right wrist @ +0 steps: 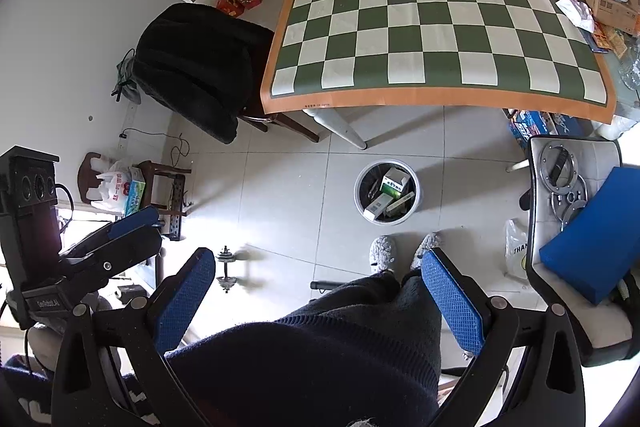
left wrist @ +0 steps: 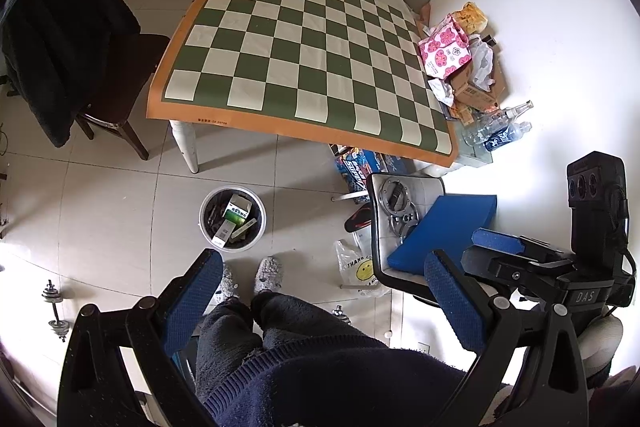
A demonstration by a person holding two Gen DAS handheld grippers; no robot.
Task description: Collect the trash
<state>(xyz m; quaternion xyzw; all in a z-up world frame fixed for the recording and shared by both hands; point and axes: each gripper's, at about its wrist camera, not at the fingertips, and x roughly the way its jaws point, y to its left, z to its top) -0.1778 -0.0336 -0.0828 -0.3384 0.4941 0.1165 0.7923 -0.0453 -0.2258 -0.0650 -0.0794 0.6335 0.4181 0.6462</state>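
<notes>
Left wrist: round bin (left wrist: 233,218) holds rectangular cartons (left wrist: 239,211).

Left gripper (left wrist: 324,303) and right gripper (right wrist: 320,301): black frames with round silver pivot screws and blue, grid-textured finger pads (left wrist: 454,301). A black three-lens module (left wrist: 596,187) tops the right unit, lettered "DAS". Operator: navy ribbed-knit sweater (left wrist: 340,383), dark fleece trousers (right wrist: 372,303), grey fuzzy slippers (left wrist: 269,271).
</notes>
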